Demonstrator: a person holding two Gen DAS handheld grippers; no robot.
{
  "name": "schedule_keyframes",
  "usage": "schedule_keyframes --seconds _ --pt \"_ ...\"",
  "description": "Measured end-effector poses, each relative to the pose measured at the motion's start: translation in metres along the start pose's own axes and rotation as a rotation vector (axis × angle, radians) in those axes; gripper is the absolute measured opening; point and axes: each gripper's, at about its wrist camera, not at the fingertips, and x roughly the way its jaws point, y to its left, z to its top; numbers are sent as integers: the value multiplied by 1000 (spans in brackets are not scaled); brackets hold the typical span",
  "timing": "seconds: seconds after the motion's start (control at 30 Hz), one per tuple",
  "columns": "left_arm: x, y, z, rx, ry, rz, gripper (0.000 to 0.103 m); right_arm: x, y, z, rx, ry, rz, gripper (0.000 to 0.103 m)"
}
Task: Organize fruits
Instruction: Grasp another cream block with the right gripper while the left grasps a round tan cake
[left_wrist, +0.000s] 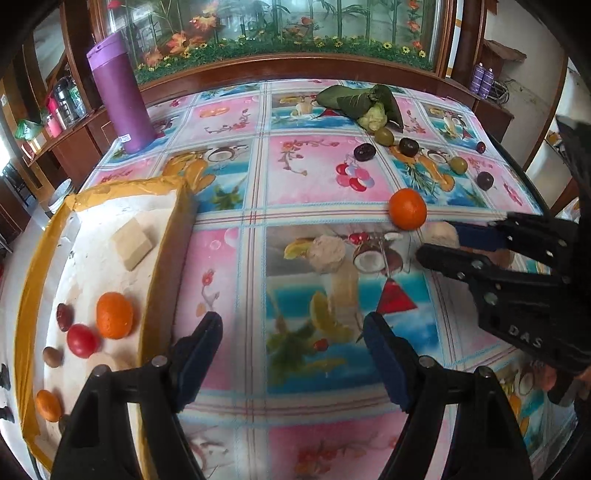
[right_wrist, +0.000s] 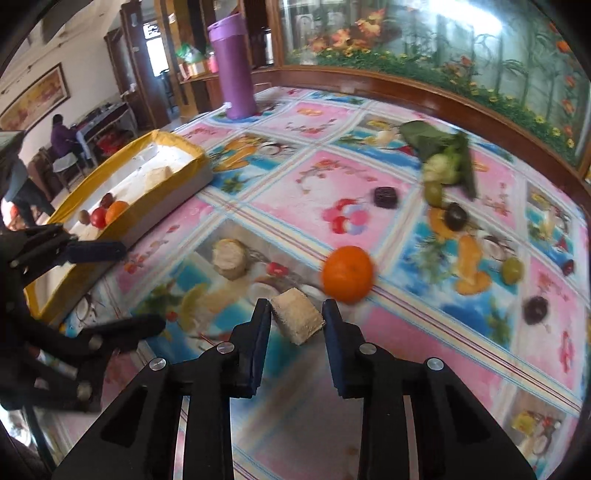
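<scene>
- One orange lies loose on the tablecloth, just beyond the right gripper; two more oranges sit in the tray.
- Four dark round fruits and two green ones lie scattered on the far right part of the cloth, near a heap of green leaf-wrapped bundles.
- Tan blocks: one between the right gripper's pads, one inside the tray.
- The tray, white inside with yellow-taped edges, stands at the table's left side and holds the two oranges, a red round fruit, a dark red oval one, a small brown one and the block.
- The gripped block lies tilted, its long axis running slantwise across the gap, the near end toward the right pad.
- The right gripper is drawn in on the block, both pads at its sides.
- The left gripper is spread wide over bare cloth beside the tray, with nothing between its pads.
- One tall purple tumbler stands upright at the far left of the table.
</scene>
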Motion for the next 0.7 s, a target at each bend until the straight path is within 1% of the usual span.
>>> schedule_keyframes --seconds 0.07,0.17,0.23,0.27,0.3,0.33,0.37,0.57,0.7 --pt "10 -2 10 -24 -2 -17 81 -7 -11 -6 16 3 -27 28" --pt "24 -5 22 -51 -6 -36 79 -13 -24 -16 50 15 -32 28" --pt "31 -8 27 -54 -9 -45 69 -14 -31 -22 74 20 -29 28" --pt "35 -9 28 -54 -2 -52 57 -15 -33 -24 89 20 -25 28" --pt "38 -11 30 -55 1 -50 48 -15 -36 -25 101 21 -19 28" --pt "37 -12 30 -49 -23 -42 38 -16 -37 -26 110 20 -14 28" --pt "38 -13 31 -45 -26 -55 29 -17 -38 -27 116 18 -13 28" --pt "26 -4 22 -102 -44 -122 29 -25 -35 -29 133 1 -16 29" --pt "6 -9 10 -80 -60 -115 29 -33 -31 -32 143 -10 -28 29"
